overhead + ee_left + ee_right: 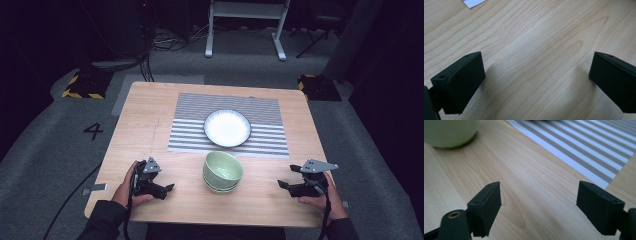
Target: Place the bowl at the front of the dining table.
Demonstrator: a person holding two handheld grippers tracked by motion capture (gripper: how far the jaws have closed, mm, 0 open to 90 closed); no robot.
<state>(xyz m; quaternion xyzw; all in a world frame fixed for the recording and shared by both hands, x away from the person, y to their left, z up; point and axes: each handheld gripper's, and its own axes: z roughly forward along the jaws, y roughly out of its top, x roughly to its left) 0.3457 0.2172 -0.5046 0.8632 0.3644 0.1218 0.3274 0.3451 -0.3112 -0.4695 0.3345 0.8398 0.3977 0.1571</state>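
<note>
Left gripper [169, 189] rests low over the wooden table [145, 125] at the near left, held in the left hand [129, 190]; its own view looks along jaws spread wide with bare wood between them, nothing held. To its right, near the middle of the table's front edge, stands a stack of green bowls [222, 172], upright and nested, apart from both grippers. Just behind the stack, a white plate [227, 128] lies on the striped placemat [190, 107], mat and plate clear of the bowls. Right gripper [281, 184] sits at the near right in the right hand [320, 197], pointing toward the bowls; in the right gripper view the jaws stand wide open and empty over wood, with the rounded green bowl wall [449, 131] at upper left and the mat's edge [574, 150] running across the upper right. Judgement: the bowls look like glazed ceramic, so rigid, fairly heavy for their size, smooth and slippery at the wall, and liable to chip if knocked or dropped. Best hold is likely the top bowl's rim, one jaw inside and one outside, lifted straight up so the lower bowl does not drag along.
</note>
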